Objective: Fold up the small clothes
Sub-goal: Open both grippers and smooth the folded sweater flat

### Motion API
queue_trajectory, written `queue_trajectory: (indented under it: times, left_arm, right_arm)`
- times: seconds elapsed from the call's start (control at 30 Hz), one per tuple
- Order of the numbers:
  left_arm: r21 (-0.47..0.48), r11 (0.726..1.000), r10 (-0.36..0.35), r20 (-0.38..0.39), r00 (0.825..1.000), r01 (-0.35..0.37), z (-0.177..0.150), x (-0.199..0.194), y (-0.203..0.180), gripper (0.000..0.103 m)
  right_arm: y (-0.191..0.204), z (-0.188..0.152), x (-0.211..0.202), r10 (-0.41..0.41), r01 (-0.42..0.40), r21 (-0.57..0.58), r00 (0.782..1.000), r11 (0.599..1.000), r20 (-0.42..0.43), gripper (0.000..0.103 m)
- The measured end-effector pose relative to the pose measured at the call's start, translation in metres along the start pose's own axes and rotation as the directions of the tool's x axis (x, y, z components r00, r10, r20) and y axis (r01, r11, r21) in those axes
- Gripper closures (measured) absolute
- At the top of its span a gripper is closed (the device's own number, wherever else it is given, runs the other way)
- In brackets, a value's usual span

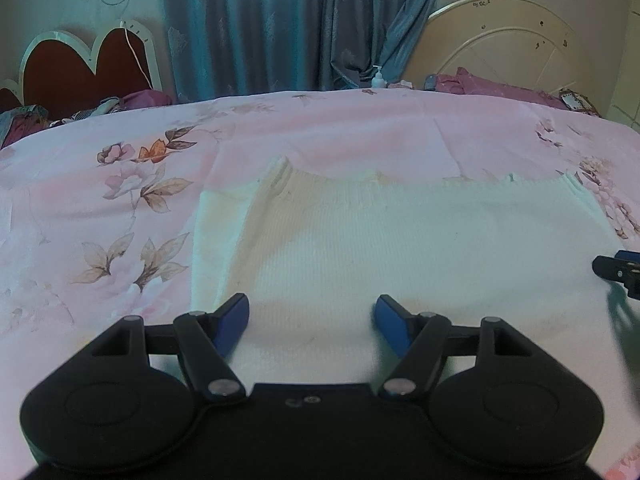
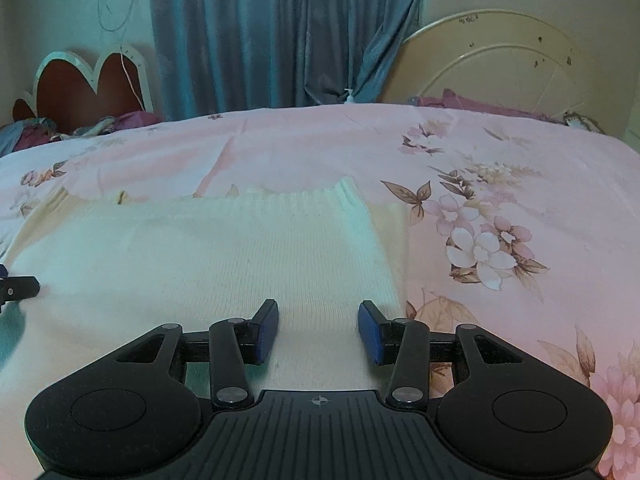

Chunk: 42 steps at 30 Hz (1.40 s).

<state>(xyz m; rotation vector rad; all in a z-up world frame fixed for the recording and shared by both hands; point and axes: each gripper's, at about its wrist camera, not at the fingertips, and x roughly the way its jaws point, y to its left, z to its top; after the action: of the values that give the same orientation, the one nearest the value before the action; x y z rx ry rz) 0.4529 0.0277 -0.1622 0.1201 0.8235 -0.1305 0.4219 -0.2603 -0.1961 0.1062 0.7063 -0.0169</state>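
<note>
A cream ribbed knit garment (image 1: 400,240) lies flat on the pink floral bedspread (image 1: 100,200); it also shows in the right wrist view (image 2: 220,256). My left gripper (image 1: 310,320) is open and empty, low over the garment's near left part. My right gripper (image 2: 318,326) is open and empty over the garment's near right edge. The right gripper's tip shows at the right edge of the left wrist view (image 1: 618,270). The left gripper's tip shows at the left edge of the right wrist view (image 2: 16,286).
The bedspread (image 2: 500,220) covers the whole bed. Blue curtains (image 1: 300,24) hang behind it. A cream headboard (image 1: 508,48) and purple bedding (image 1: 492,86) are at the back right. A red heart-shaped headboard (image 1: 80,68) stands at the back left. A small pump bottle (image 1: 378,78) stands at the far edge.
</note>
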Motion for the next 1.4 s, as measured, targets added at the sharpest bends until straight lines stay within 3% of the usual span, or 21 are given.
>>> queue_trajectory:
  times: [0.1,0.23,0.4,0.5,0.87,1.17,1.4]
  left_arm:
    - [0.005,1.000,0.000,0.027,1.000,0.000,-0.002,-0.015,0.002,0.035]
    - [0.036,0.998,-0.051,0.061,0.997,0.049,-0.012,-0.041,0.002,0.033]
    - [0.054,0.997,-0.048,0.010,0.999,0.047,-0.030,-0.037,0.004,0.031]
    - [0.014,0.998,-0.063,-0.036,0.997,0.063,-0.036,-0.027,0.013,0.031]
    - [0.023,0.996,-0.080,-0.029,0.996,0.081,-0.042,-0.026,0.015,0.026]
    - [-0.018,0.999,-0.038,-0.070,0.997,0.037,-0.041,-0.034,0.009,0.026]
    - [-0.115,0.992,0.035,-0.121,0.992,-0.049,-0.051,-0.061,0.000,0.025]
  right_arm:
    - [0.001,0.003,-0.010,0.010,-0.010,0.033,1.000,0.999,0.001,0.059]
    - [0.022,0.000,-0.033,0.055,-0.056,0.039,0.998,0.998,0.017,0.059]
    - [0.061,-0.017,-0.046,0.093,-0.093,-0.016,0.996,0.995,-0.011,0.059]
    - [0.070,-0.027,-0.041,0.075,-0.075,-0.005,0.996,0.997,-0.044,0.059]
    - [0.075,-0.050,-0.052,0.007,-0.008,-0.007,0.998,1.000,-0.069,0.059]
    - [0.072,-0.056,-0.047,0.030,-0.032,-0.032,0.998,0.999,-0.055,0.059]
    - [0.061,-0.058,-0.053,0.118,-0.124,-0.089,0.991,0.988,-0.070,0.055]
